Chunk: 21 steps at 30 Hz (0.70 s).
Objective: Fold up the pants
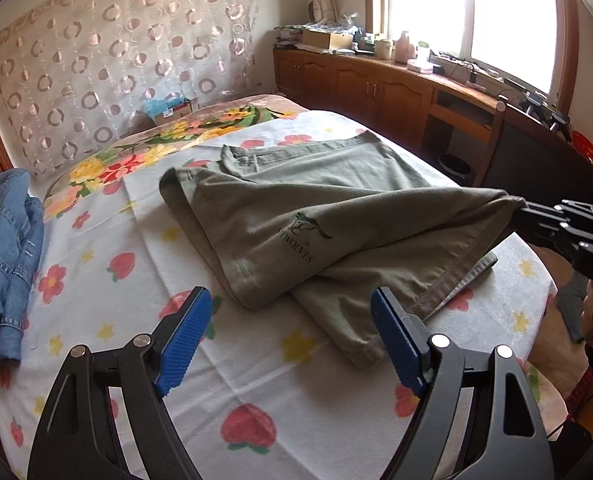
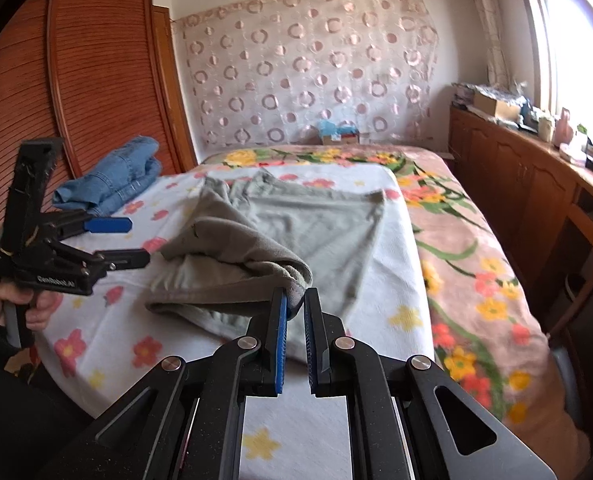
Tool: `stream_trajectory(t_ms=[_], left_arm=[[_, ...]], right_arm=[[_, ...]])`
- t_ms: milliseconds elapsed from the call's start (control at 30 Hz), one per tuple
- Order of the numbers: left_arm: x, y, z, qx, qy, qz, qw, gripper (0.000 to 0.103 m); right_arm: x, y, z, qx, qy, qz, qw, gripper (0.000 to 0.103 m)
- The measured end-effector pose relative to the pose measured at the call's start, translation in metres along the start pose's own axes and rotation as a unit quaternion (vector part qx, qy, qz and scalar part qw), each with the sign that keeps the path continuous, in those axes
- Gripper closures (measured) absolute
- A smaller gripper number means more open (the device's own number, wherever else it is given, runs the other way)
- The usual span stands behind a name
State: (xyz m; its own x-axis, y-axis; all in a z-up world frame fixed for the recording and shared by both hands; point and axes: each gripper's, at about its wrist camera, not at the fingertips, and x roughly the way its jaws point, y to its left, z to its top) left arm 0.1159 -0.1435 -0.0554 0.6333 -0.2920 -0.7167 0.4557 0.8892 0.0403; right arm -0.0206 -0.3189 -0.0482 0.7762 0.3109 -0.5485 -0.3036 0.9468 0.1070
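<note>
The right gripper (image 2: pixel 295 305) sits at the near centre, its blue-padded fingers (image 2: pixel 277 344) pinched on a bunched corner of the grey-green pants (image 2: pixel 296 224). From that corner the cloth is lifted and drapes back to the left over the rest of the pants, which lie flat on the white flowered sheet (image 2: pixel 384 292). At the left, a hand (image 2: pixel 16 304) holds the left gripper (image 2: pixel 130 242) above the sheet, its fingers spread apart and just beside the pants' left edge. Jeans (image 2: pixel 112 178) lie crumpled at the far left, near the wooden wardrobe (image 2: pixel 96 80). A pink floral blanket (image 2: pixel 476 248) covers the bed's right side.
</note>
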Motion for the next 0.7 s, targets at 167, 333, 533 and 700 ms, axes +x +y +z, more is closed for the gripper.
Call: stream_trajectory(t_ms=[167,333,533,700], left_arm=[[0.012,-0.006,-0.001,0.009,0.014,0.002,0.9999,0.020],[0.025,-0.007,-0.007,0.012,0.034,0.007,0.9993,0.020],[0.033,-0.003,-0.013,0.007,0.045,0.006,0.9989,0.020],[0.037,-0.001,-0.016,-0.002,0.048,-0.002,0.9989,0.020]], right_arm=[[0.001,0.001,-0.003,0.004,0.024,-0.013,1.000,0.095],[0.003,0.005,0.002,0.017,0.047,-0.008,0.999,0.095],[-0.006,0.004,0.014,0.021,0.050,-0.009,0.999,0.091],[-0.020,-0.001,0.012,0.032,0.026,-0.006,0.999,0.081]])
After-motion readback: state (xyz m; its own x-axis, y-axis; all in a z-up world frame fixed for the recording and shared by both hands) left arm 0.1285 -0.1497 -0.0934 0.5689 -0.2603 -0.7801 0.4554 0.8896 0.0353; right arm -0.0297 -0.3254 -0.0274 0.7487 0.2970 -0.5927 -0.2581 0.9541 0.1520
